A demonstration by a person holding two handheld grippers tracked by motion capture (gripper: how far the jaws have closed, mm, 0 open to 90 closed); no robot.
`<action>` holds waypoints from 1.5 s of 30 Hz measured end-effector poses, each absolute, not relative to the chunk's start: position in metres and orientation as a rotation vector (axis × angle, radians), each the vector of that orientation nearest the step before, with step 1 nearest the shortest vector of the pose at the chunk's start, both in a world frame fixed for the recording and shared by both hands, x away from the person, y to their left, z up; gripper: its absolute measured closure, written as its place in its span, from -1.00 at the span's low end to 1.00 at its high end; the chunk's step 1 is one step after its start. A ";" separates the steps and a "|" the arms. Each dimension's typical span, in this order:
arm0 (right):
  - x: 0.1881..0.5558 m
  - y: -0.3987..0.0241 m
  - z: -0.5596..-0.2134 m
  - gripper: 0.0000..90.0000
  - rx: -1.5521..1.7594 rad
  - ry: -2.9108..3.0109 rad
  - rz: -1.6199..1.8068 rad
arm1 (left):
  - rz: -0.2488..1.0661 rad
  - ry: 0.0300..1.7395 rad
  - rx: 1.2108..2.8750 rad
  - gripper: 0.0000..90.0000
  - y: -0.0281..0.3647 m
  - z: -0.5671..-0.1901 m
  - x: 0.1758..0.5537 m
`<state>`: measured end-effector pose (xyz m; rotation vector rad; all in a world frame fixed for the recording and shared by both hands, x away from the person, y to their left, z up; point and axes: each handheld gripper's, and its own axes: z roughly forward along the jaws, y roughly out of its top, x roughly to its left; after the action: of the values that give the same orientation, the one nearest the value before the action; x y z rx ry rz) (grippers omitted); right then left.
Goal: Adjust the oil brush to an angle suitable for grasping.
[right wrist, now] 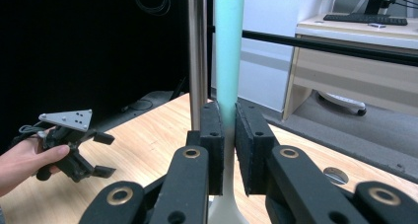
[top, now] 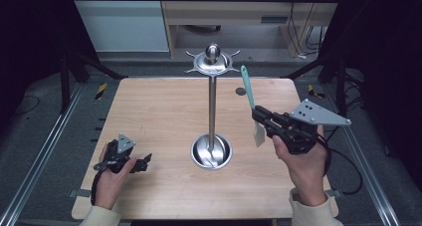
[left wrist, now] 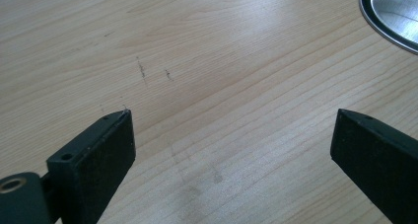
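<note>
A tall metal stand with hooks around its top disc rises from a round steel base at the table's middle. My right gripper, to the right of the pole, is shut on a spatula that stands upright, teal handle up and white blade down. In the right gripper view the pads clamp the teal handle just right of the pole. My left gripper rests open on the wood at the front left, nothing between its jaws. The base's rim lies ahead to its right.
A small round grommet sits in the wooden table behind the spatula. A black bar crosses overhead at the back, with a wooden desk beyond it. Metal rails run along both sides of the table.
</note>
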<state>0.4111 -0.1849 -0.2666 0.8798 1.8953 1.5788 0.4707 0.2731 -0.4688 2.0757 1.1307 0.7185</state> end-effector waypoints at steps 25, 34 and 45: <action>0.417 -0.178 -0.273 0.83 0.878 1.931 1.584 | 0.716 1.126 2.082 -0.93 0.272 -0.469 0.471; 0.419 -0.176 -0.275 0.83 0.881 1.923 1.590 | 0.715 1.125 2.084 -0.93 0.272 -0.469 0.471; 0.426 -0.171 -0.279 0.83 0.874 1.922 1.585 | 0.712 1.124 2.090 -0.93 0.271 -0.470 0.471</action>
<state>0.4256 -0.1707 -0.2789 0.8744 1.9224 1.5853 0.4706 0.2711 -0.4698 2.0897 1.1236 0.7116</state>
